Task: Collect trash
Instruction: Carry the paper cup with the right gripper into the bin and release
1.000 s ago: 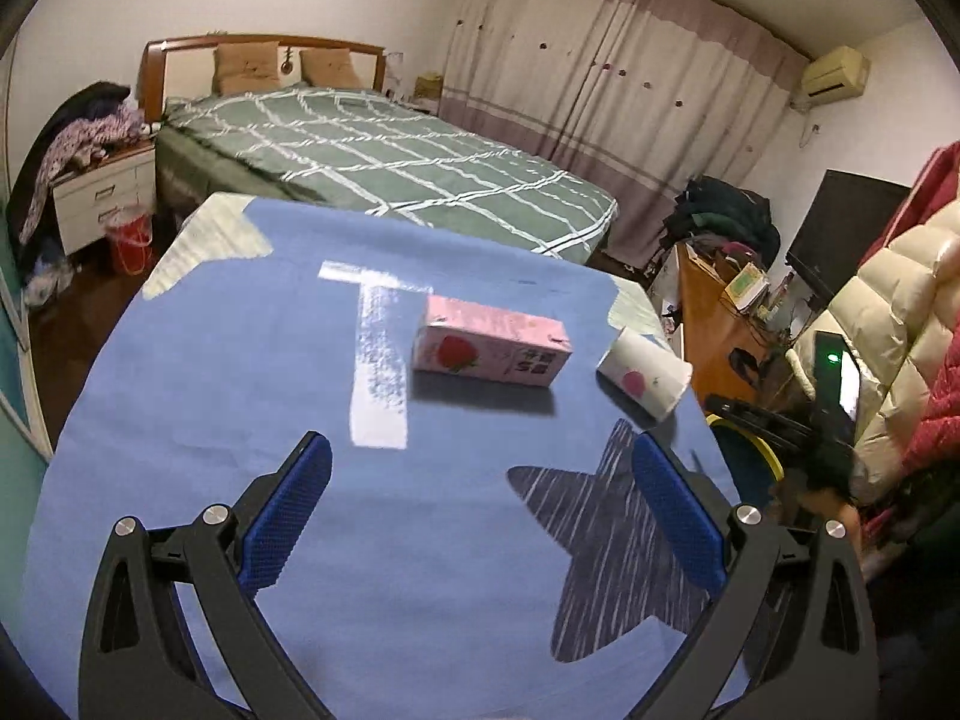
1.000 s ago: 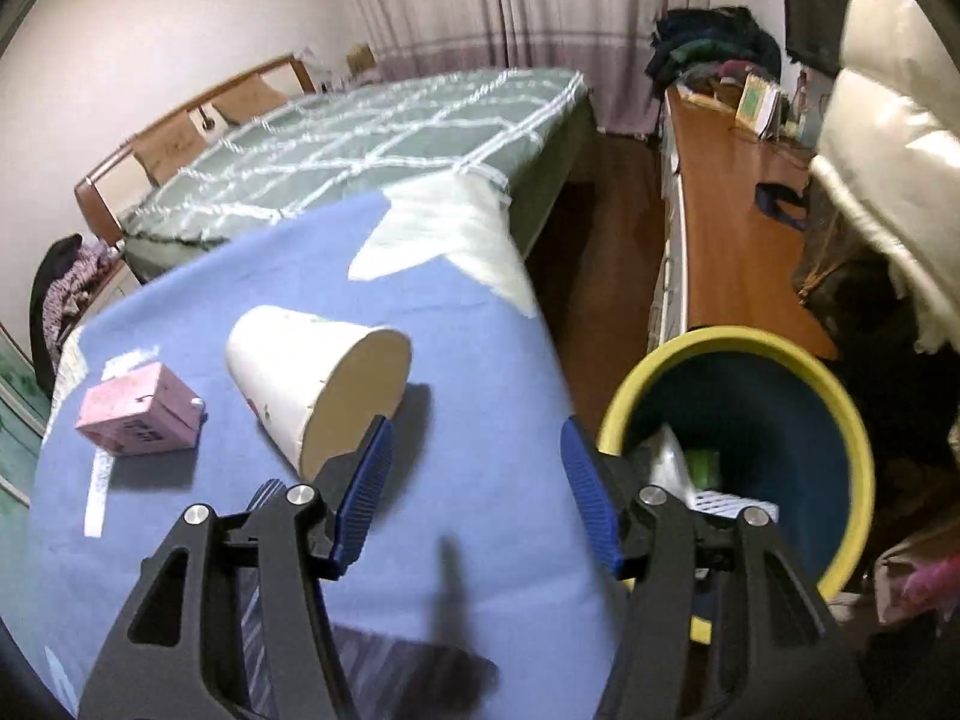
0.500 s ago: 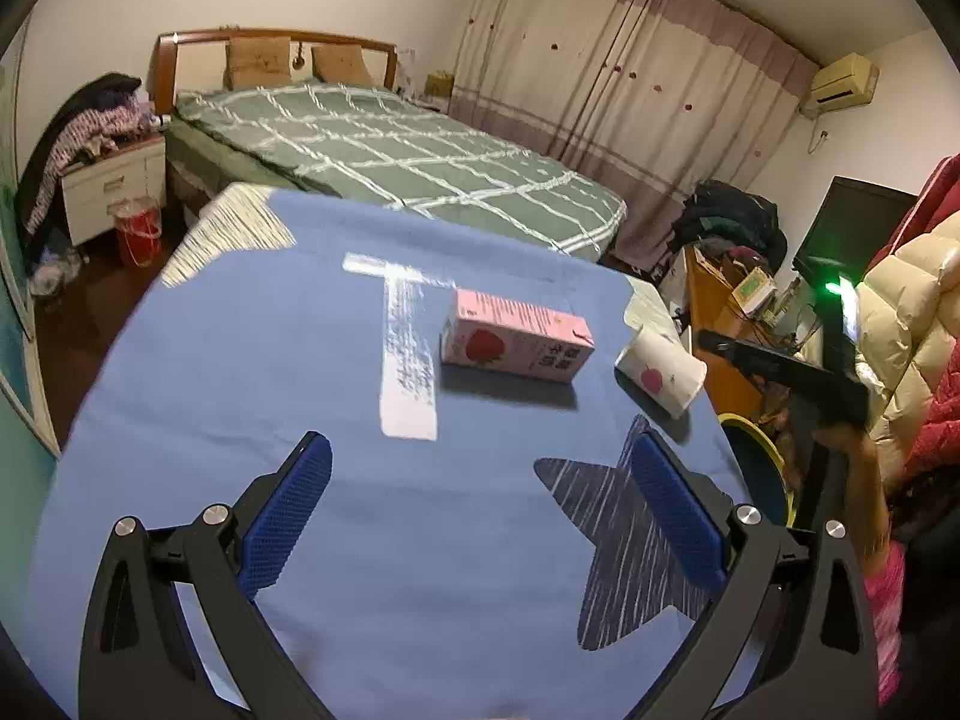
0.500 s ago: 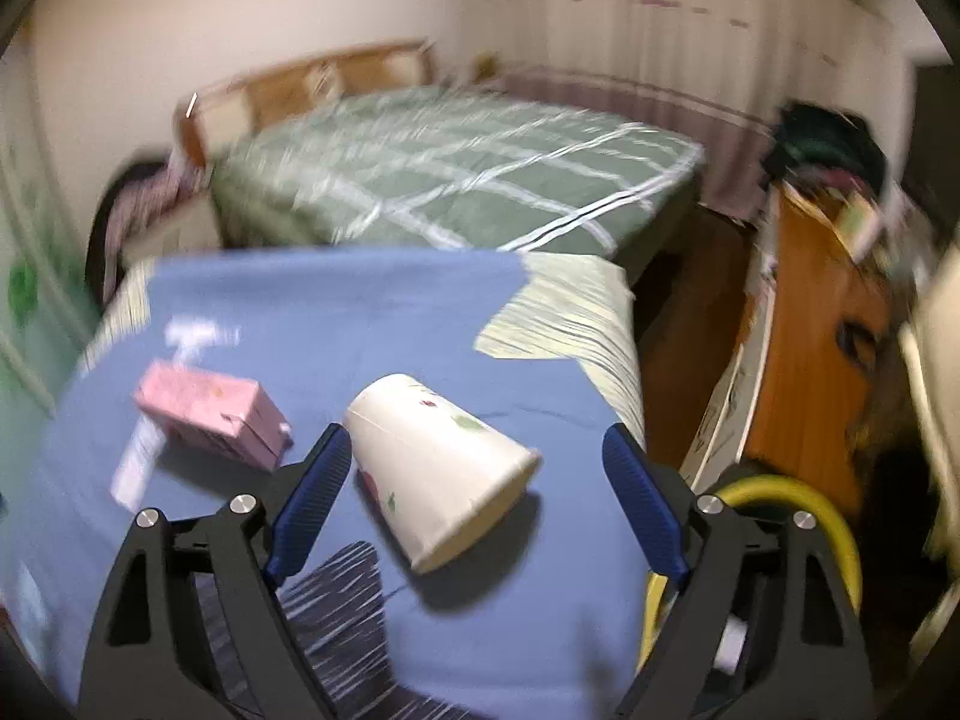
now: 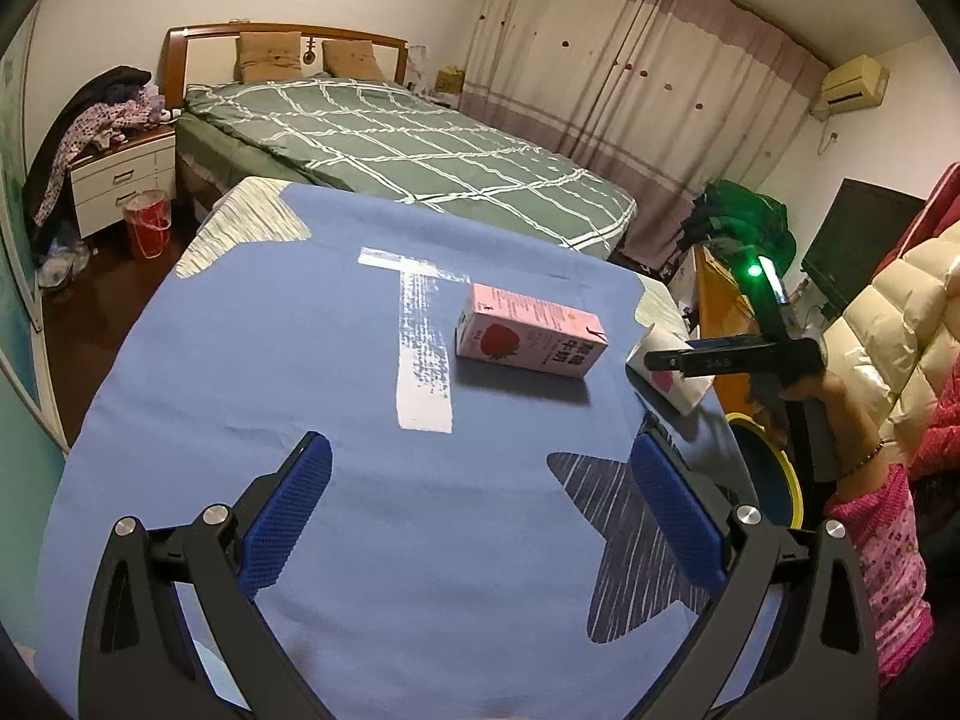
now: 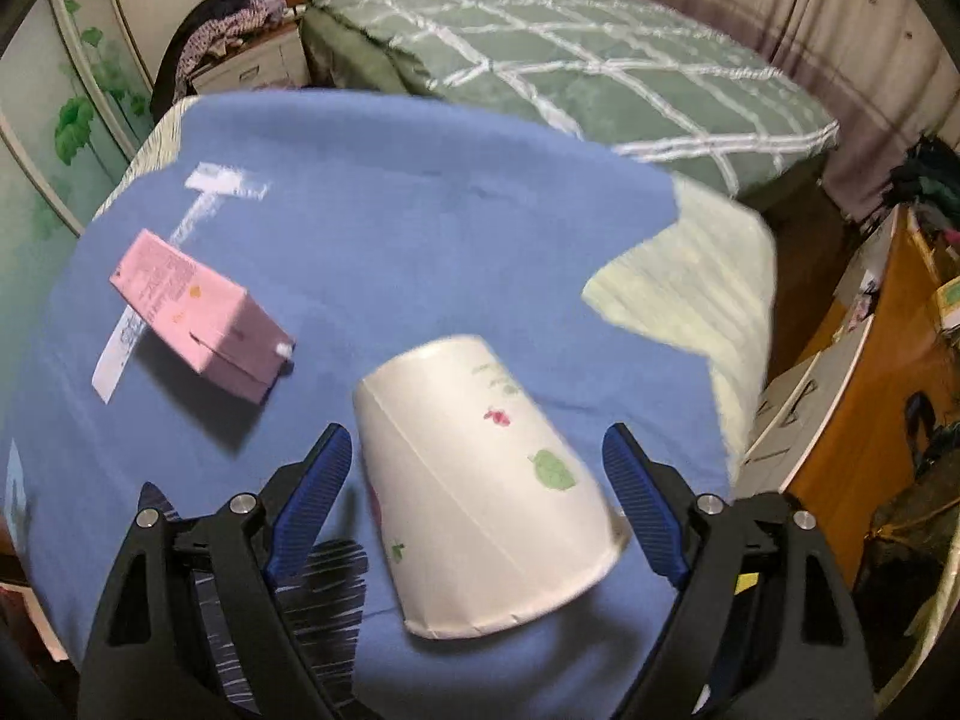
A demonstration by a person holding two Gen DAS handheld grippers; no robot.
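A white paper cup (image 6: 480, 480) with small leaf and flower prints lies on its side on the blue tablecloth (image 6: 390, 228). My right gripper (image 6: 480, 498) hangs over it, open, one blue pad on each side and neither touching. A pink strawberry milk carton (image 6: 198, 318) lies to the cup's left. In the left wrist view the carton (image 5: 528, 339) lies mid-table, the cup (image 5: 666, 372) sits near the right edge, half hidden by the right gripper's black body (image 5: 732, 357). My left gripper (image 5: 480, 504) stands open above bare cloth, short of the carton.
A yellow-rimmed bin (image 5: 774, 480) stands off the table's right edge, below a hand and pink sleeve (image 5: 882, 516). A green-quilted bed (image 5: 408, 144) lies beyond the table. A wooden desk (image 6: 870, 408) is at the right. White tape (image 5: 420, 354) marks the cloth.
My right gripper opened wider, rolled and swung from beside the bin to over the cup, which now lies between its fingers. The left gripper has barely shifted.
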